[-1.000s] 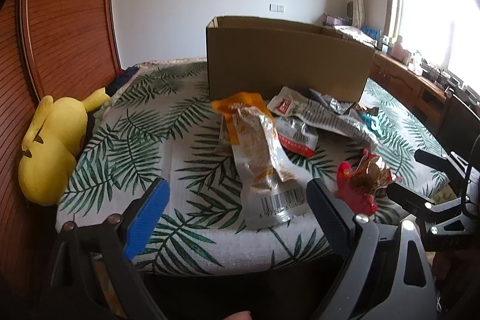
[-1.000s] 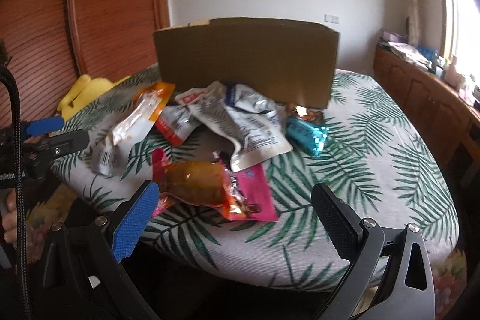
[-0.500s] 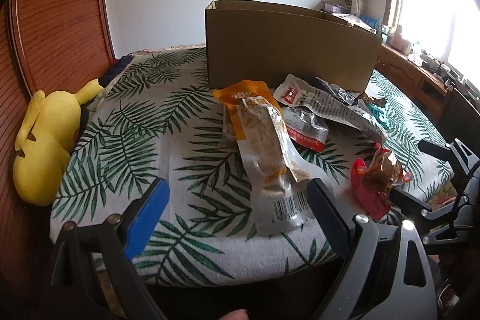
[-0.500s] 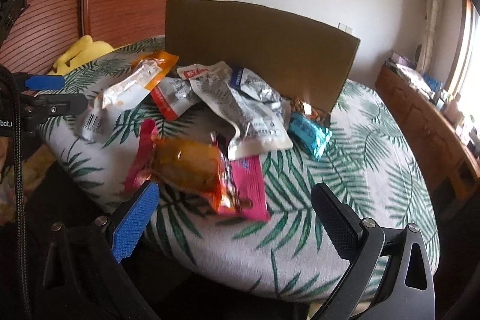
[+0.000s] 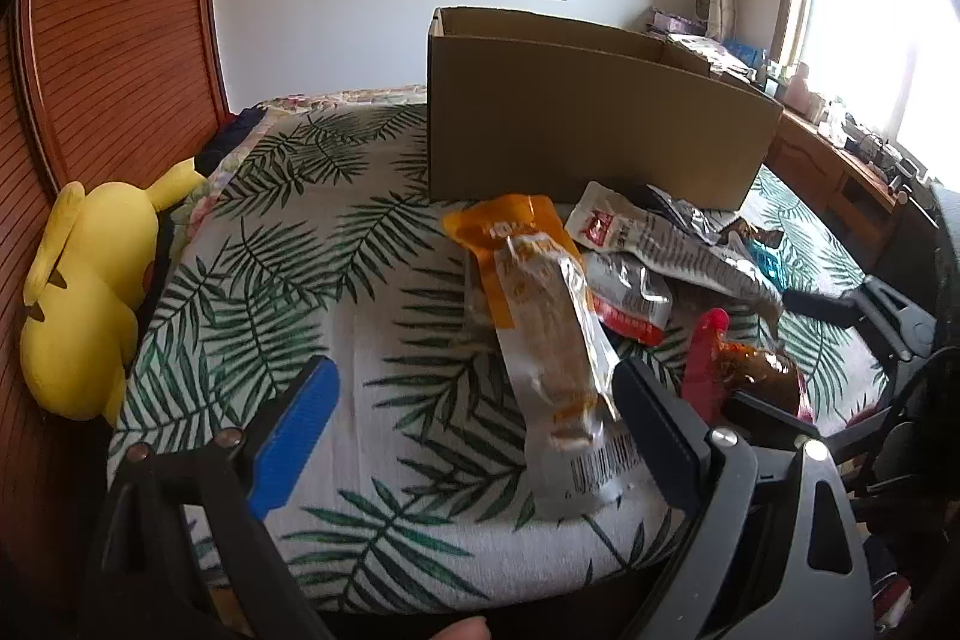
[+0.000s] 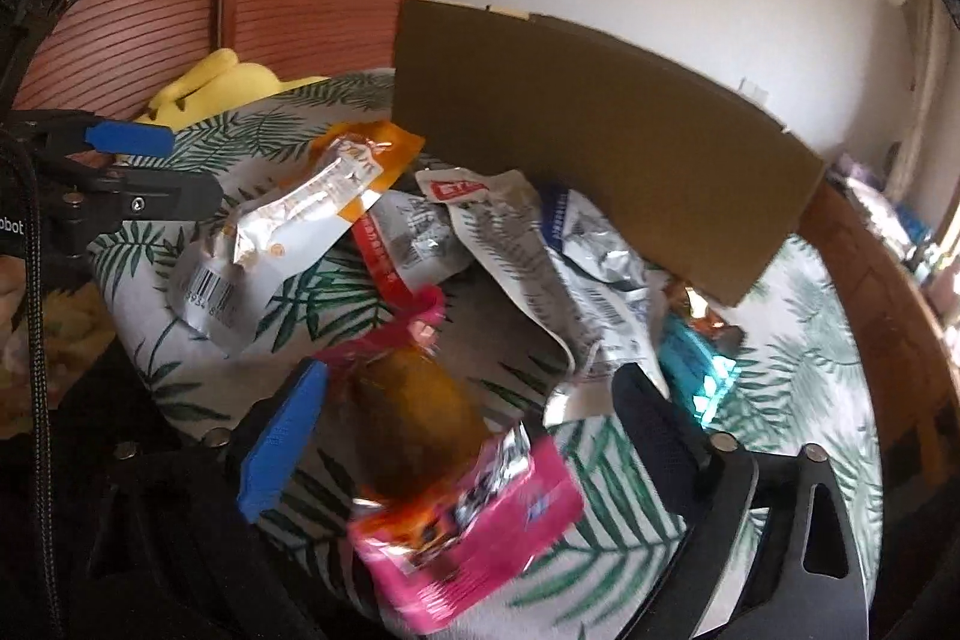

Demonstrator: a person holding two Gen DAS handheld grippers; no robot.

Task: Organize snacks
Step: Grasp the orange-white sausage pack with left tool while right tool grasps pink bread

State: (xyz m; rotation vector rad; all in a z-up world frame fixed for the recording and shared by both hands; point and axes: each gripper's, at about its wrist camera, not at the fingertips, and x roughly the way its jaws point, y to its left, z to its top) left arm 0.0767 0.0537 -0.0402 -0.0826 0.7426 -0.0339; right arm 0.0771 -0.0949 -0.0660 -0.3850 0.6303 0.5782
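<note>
Clearly the step in hand is a first pick from the pile, and the right gripper (image 6: 462, 436) is best placed for it: its fingers stand wide apart, empty, straddling the pink snack pouch (image 6: 462, 508) that lies at the near edge of the bed (image 6: 798, 400). To do it well, I would bring the fingers down across the bulging amber middle of the pouch, not its flat crinkly end, and close gently, since foil slips. The left gripper (image 5: 474, 430) also has its fingers spread and empty, with the long orange-topped packet (image 5: 552, 340) just beside its right finger. Behind the heap the open cardboard box (image 5: 594, 124) stands upright, touching the rearmost packets; it looks the likely place for them. Open bedspread lies to the left, toward the yellow plush toy (image 5: 84, 292), so the left side has room to swing; the two grippers are near each other, which calls for care.
</note>
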